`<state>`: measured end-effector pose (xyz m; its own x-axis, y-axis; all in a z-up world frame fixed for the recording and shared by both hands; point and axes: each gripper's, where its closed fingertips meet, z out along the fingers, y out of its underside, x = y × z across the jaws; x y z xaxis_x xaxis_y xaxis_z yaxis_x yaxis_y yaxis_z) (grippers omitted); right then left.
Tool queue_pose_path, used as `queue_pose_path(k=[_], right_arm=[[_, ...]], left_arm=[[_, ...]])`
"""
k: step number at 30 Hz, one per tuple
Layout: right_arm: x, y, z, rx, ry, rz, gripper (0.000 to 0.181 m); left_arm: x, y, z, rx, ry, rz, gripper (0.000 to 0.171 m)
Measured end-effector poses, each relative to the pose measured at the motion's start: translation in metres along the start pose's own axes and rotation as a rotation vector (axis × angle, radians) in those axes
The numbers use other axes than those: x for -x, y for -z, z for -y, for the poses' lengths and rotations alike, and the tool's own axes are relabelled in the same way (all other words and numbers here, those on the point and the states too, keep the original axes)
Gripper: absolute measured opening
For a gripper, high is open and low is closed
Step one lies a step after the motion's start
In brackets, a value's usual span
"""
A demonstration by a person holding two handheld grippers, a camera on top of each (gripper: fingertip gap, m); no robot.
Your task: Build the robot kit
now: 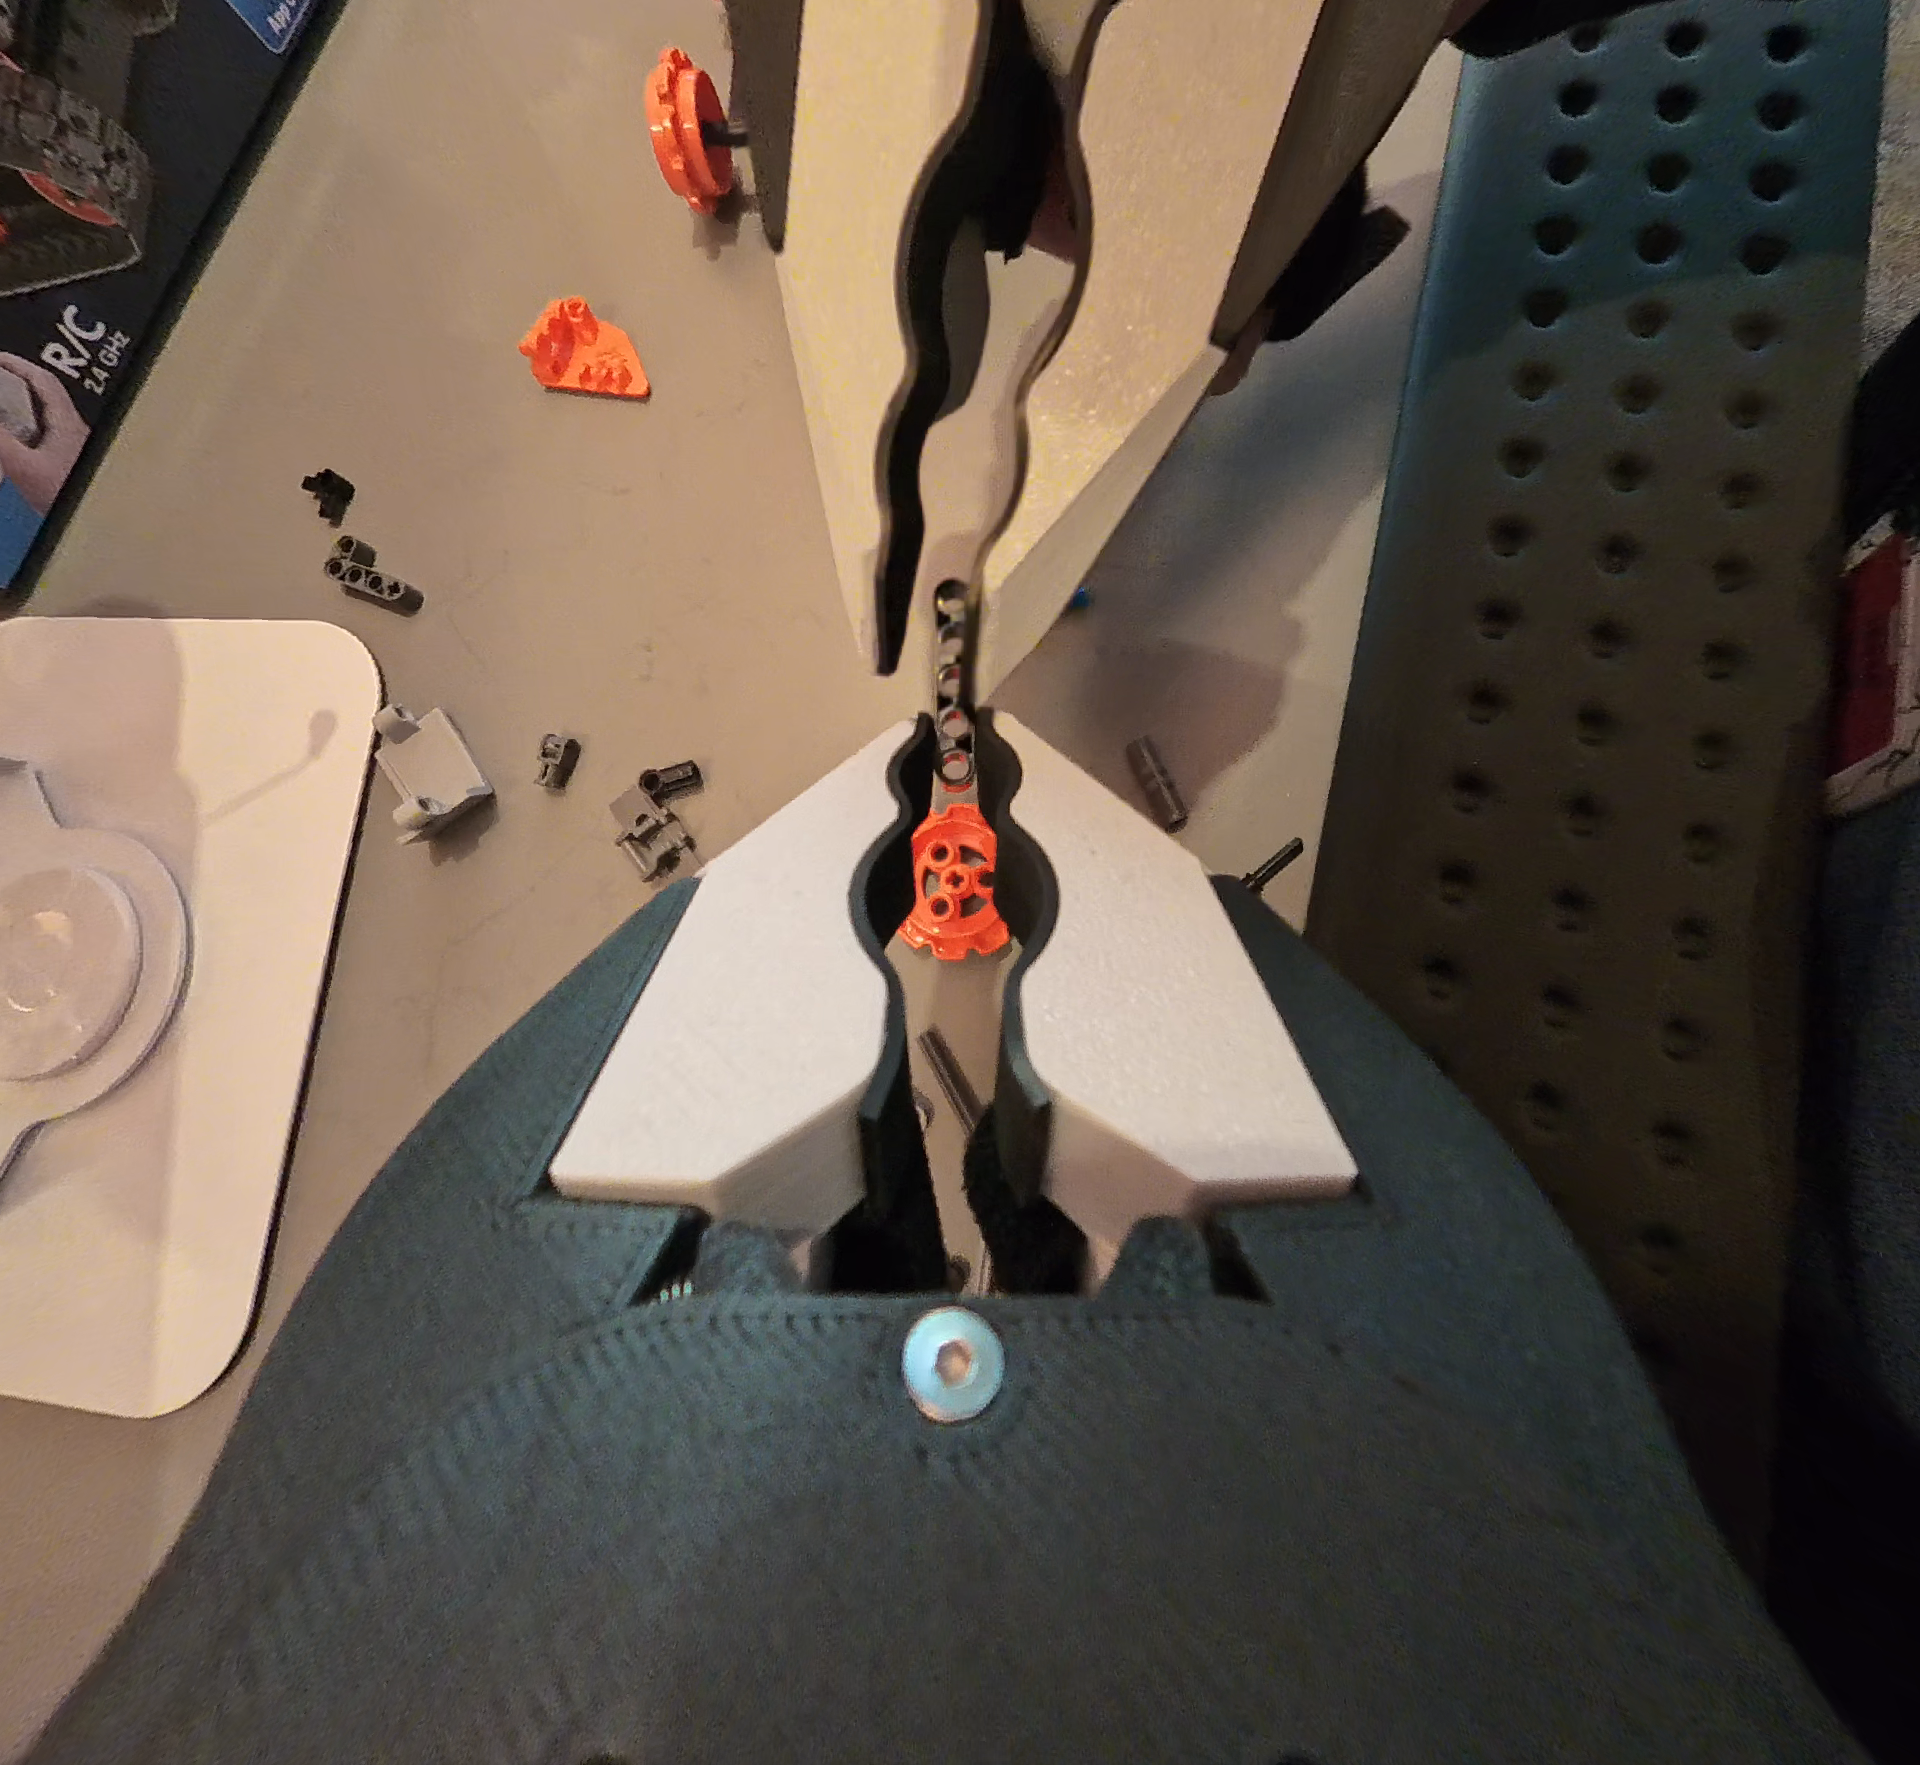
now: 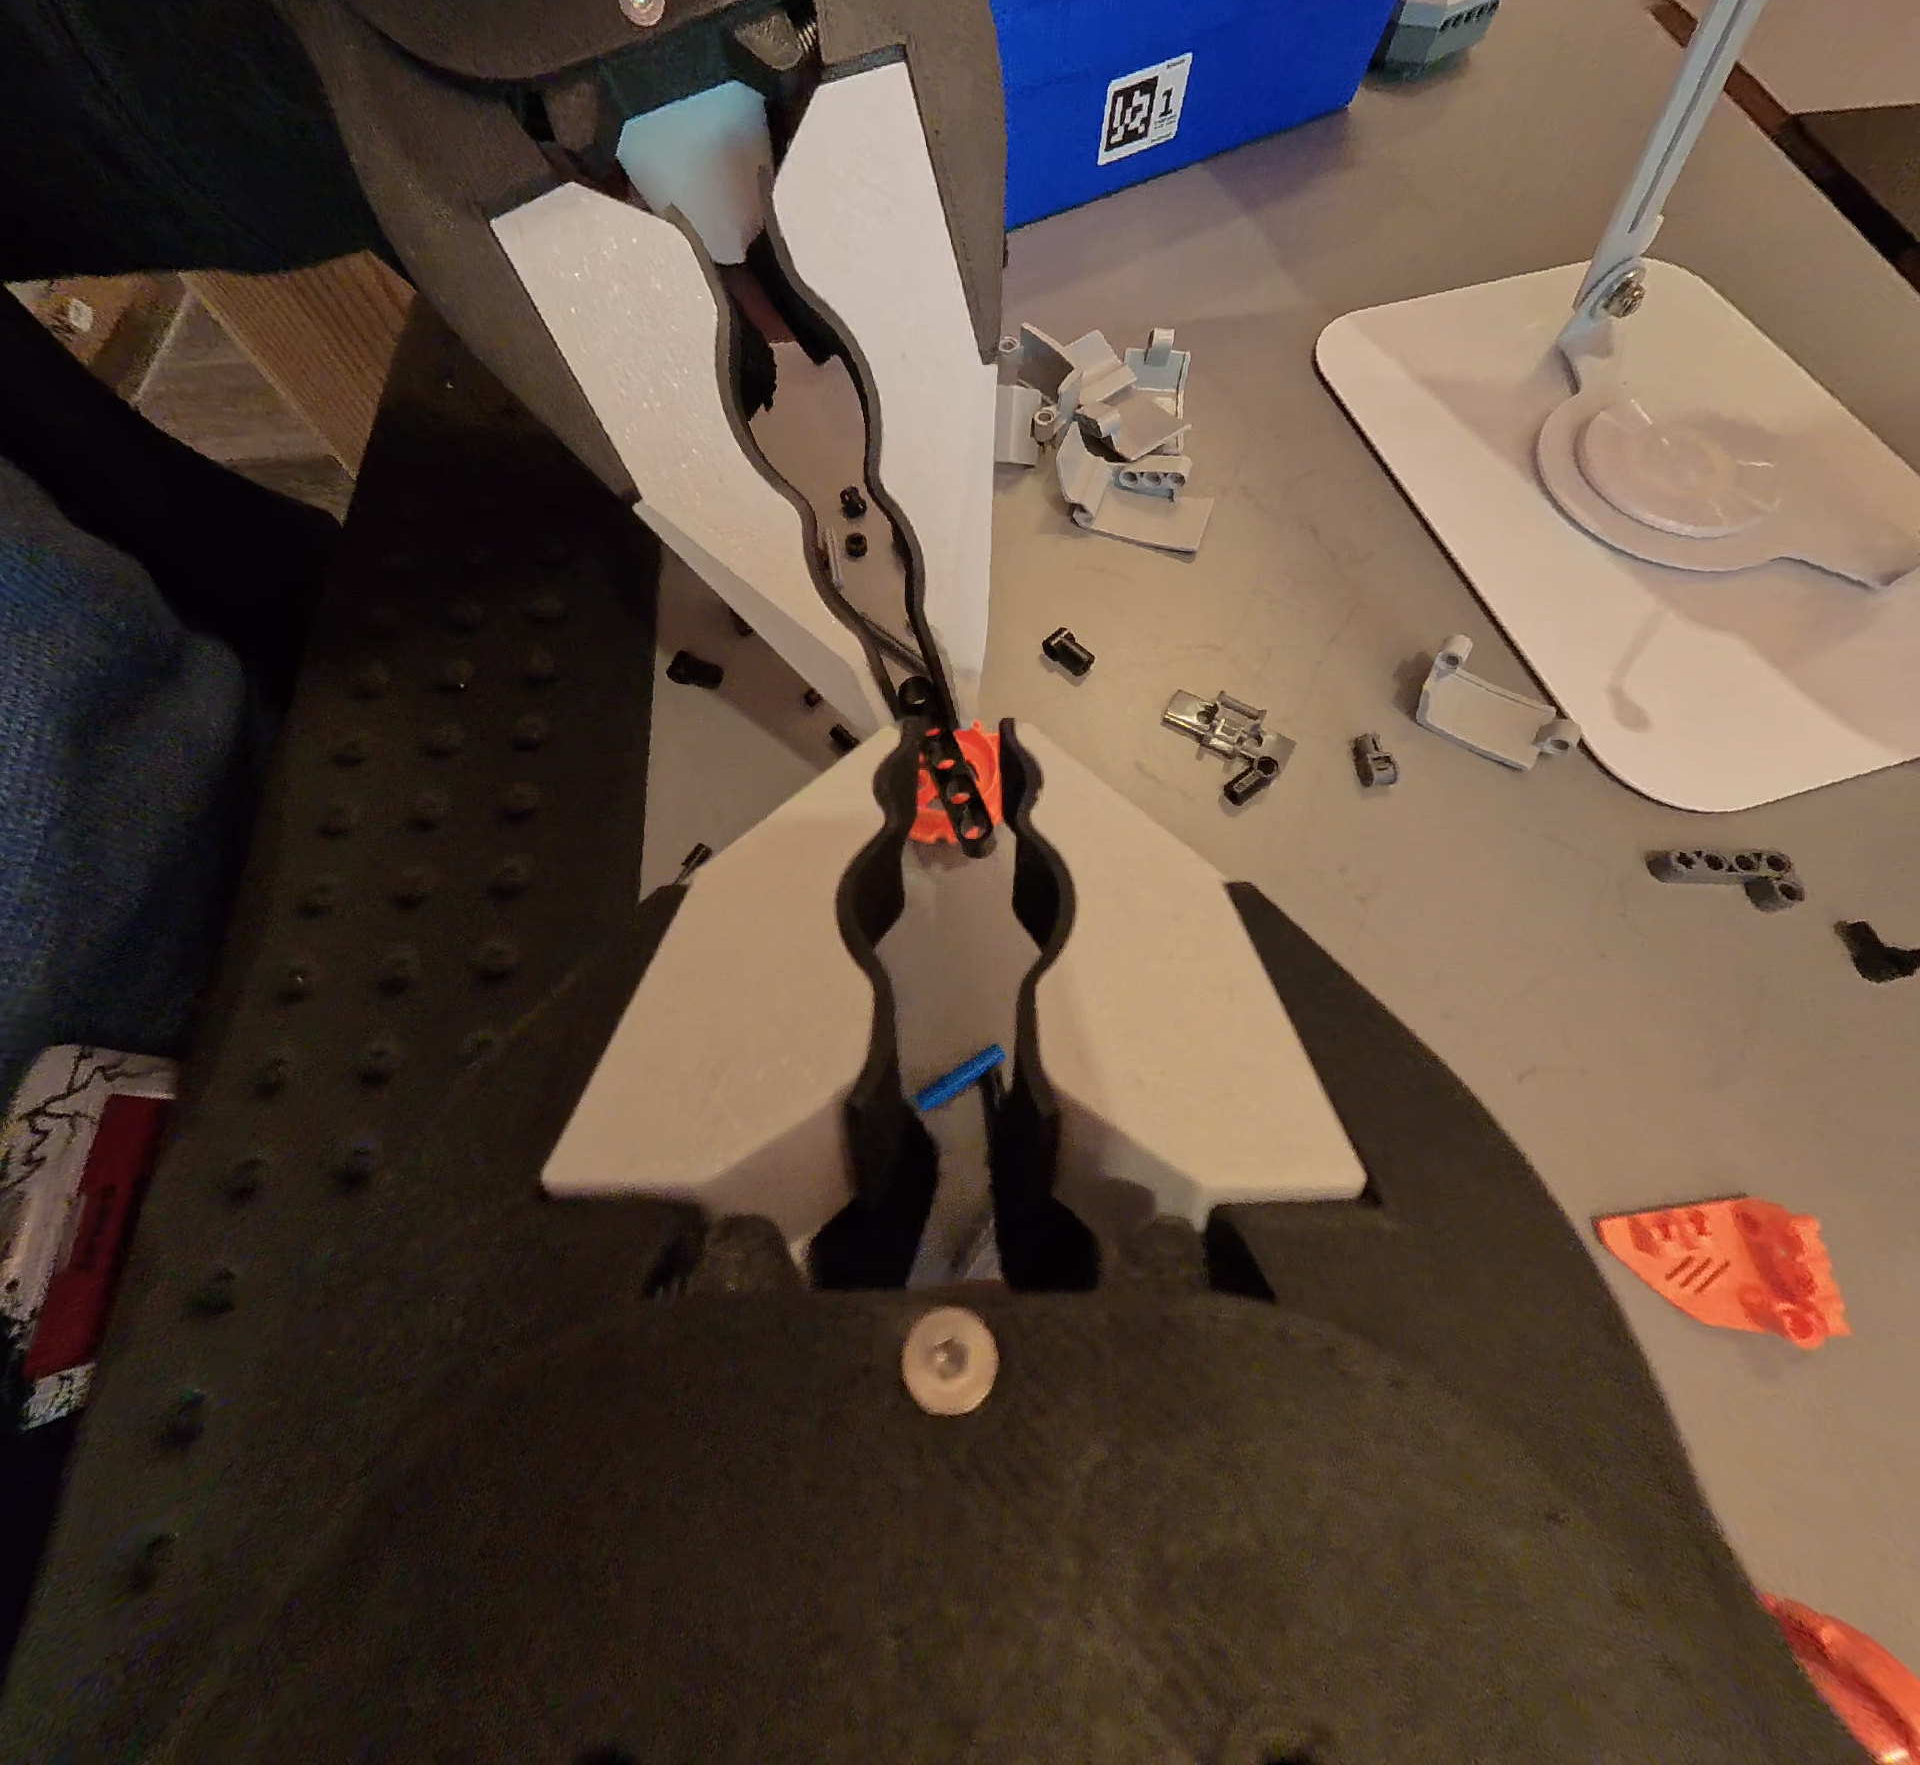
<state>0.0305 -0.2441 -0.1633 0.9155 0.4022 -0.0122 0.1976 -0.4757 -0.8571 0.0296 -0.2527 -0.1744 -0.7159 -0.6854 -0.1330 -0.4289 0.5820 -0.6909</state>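
Note:
A black beam with holes (image 1: 951,676) carries an orange toothed wheel (image 1: 951,894) at its lower end. My left gripper (image 1: 954,739) is shut around this piece, and the wheel sits in the hollow between its pads. My right gripper (image 1: 935,645) comes in from above, tip to tip, and pinches the beam's upper end. In the right wrist view, my right gripper (image 2: 956,744) is shut on the beam (image 2: 951,785) with the wheel (image 2: 982,754) behind it. My left gripper (image 2: 925,692) meets the beam's top end.
On the grey table lie an orange panel (image 1: 582,349), orange wheels (image 1: 686,136), small dark connectors (image 1: 374,572) and grey parts (image 1: 431,770). A toy box (image 1: 156,105), a white stand base (image 2: 1662,520), a blue bin (image 2: 1174,1) and a perforated seat (image 1: 1621,572) surround them. Both grippers' tips are close together, under 4 cm apart.

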Motion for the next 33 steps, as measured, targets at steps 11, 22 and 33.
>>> queue_pose_path(k=[11,22,33], right_arm=[[0.003,-0.001,-0.004,0.036,0.029,0.016,0.007],[-0.002,0.003,-0.003,-0.001,-0.022,-0.014,0.004],[-0.035,0.014,-0.040,0.098,-0.168,-0.193,0.005]], left_arm=[[0.001,0.003,-0.001,-0.002,0.005,0.008,0.007],[0.008,0.007,0.001,-0.061,0.100,0.039,0.012],[0.003,0.021,-0.030,-0.067,0.234,0.089,0.018]])
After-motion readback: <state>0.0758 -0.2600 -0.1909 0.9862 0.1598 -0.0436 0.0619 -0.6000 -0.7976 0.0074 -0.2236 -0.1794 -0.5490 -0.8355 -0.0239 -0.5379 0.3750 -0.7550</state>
